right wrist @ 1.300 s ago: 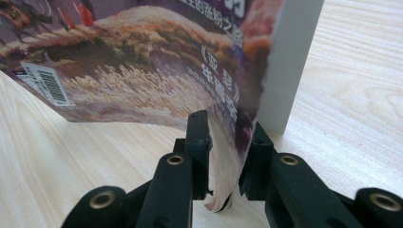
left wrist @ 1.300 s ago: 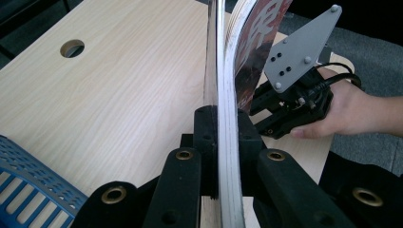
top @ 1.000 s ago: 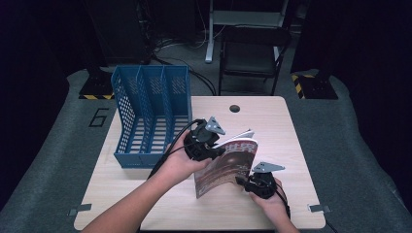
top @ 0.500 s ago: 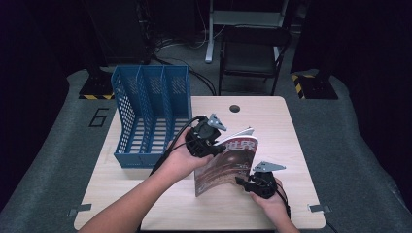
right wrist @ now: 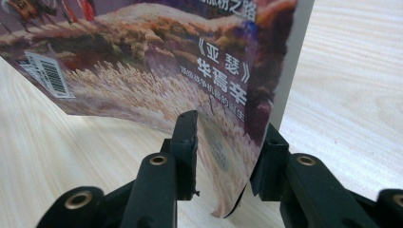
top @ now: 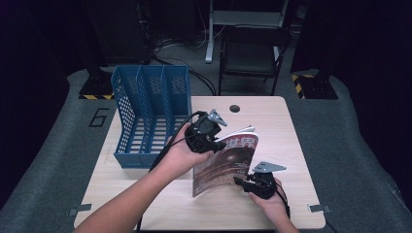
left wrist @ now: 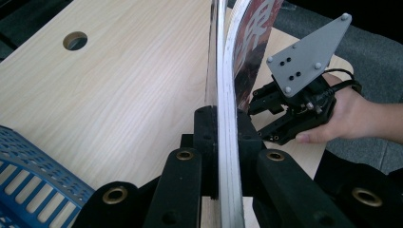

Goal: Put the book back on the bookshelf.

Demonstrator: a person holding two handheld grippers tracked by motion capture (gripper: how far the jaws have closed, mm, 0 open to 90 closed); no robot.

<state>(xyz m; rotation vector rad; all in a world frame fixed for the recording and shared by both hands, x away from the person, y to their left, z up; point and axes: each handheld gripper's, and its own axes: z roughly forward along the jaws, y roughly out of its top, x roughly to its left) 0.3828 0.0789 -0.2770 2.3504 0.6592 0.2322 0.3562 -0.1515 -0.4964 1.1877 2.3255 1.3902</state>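
A magazine with a brown cover stands on edge on the wooden table, tilted. My left gripper is shut on its upper edge; in the left gripper view the jaws pinch the pages between them. My right gripper is at the magazine's lower right corner. Its jaws have just been opening. In the right gripper view the corner of the cover hangs between the spread jaws, with a gap beside the left one. The left gripper view also shows the right gripper beyond the magazine.
A blue three-slot file rack lies on the table's left part, just left of my left hand. A round cable hole sits near the far edge. A dark chair stands beyond the table.
The right gripper's jaws have spread apart at the magazine's lower corner. The left gripper keeps its hold on the top edge, and the magazine has hardly shifted.
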